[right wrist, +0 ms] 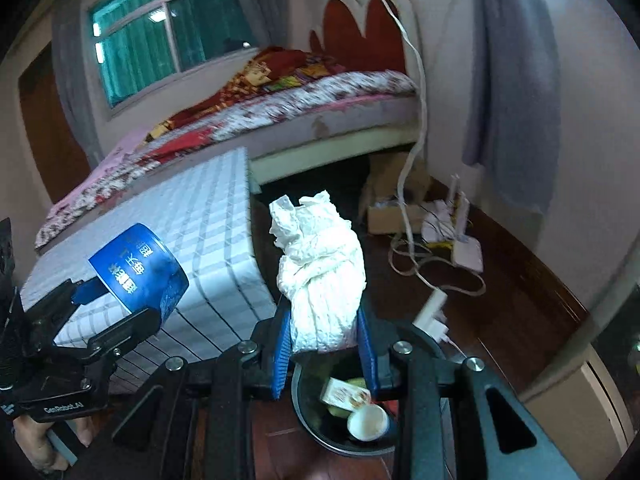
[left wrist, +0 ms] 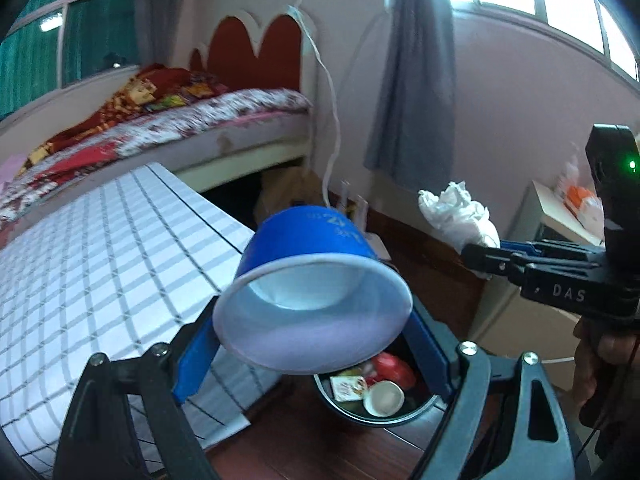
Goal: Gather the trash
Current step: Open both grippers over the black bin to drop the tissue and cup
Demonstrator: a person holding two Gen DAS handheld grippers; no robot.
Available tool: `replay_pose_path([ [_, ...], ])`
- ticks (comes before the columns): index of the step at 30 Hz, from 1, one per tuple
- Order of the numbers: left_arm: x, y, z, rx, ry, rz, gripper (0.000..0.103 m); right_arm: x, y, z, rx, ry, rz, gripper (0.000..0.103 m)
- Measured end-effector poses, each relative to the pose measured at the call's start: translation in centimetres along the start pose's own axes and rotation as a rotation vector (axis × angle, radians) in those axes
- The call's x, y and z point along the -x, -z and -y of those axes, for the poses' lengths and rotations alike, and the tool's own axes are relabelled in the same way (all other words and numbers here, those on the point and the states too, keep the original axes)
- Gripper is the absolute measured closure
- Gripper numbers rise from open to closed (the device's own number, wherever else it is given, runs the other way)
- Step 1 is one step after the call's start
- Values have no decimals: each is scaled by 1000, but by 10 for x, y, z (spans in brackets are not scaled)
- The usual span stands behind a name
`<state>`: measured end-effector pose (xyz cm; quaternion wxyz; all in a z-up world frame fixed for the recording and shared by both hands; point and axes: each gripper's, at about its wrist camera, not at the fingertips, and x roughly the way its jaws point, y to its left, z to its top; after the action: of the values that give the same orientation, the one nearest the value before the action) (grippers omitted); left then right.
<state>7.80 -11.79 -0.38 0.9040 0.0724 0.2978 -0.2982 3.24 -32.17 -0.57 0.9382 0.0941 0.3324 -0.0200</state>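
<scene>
Blue paper cup point(left wrist: 316, 280) in left gripper point(left wrist: 316, 344), tissue wad point(right wrist: 320, 268) pinched in right gripper point(right wrist: 324, 344); bin point(right wrist: 304, 420) directly below both (probably nearer the right).

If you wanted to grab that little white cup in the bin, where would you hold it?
Probably by its rim, coming straight down from above. The small white cup lies tipped in the black bin, its open mouth facing up and outward, so one finger could go inside and one outside the wall. The bin's sides block a sideways approach.
</scene>
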Motion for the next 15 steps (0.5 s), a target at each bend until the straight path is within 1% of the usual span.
replay_pose_path([
  [5,-29,14,19,-18,51,-65,16,-11,28,31,-7,21,-49,71],
  [10,-64,30,30,-18,94,-141,16,-34,47,55,14,33,-123,71],
  [15,-94,41,30,43,156,-216,16,-65,63,79,64,18,-214,71],
])
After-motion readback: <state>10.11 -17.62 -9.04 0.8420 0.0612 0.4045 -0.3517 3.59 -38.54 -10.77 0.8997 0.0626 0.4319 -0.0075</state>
